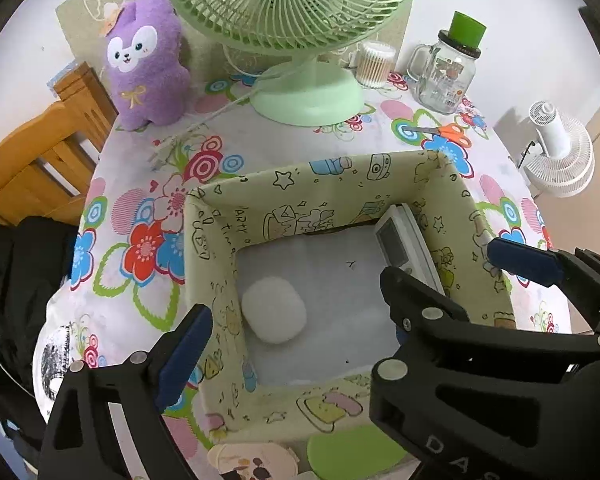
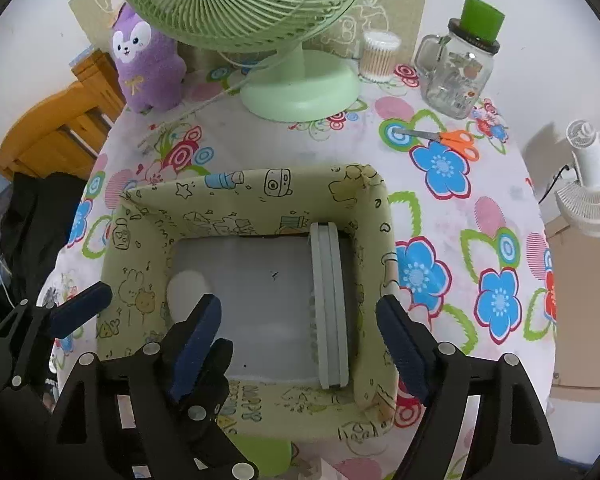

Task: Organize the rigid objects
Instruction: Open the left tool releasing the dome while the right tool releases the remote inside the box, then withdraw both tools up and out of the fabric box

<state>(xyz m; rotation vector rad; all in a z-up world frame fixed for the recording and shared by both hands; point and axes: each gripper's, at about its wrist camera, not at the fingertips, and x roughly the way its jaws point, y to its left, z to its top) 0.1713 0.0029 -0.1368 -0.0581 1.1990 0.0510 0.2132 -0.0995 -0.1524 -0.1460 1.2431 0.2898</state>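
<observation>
Lived-in home, likely a dining or living corner. The table wore a bright flower-print cloth and carried everyday household clutter: a green desk fan, a purple plush toy, a glass mug-jar with a green lid, a tub of cotton swabs, orange-handled scissors and a cartoon-printed storage box. A wooden chair stood beside it; a white floor fan stood off to the right against plain walls.
</observation>
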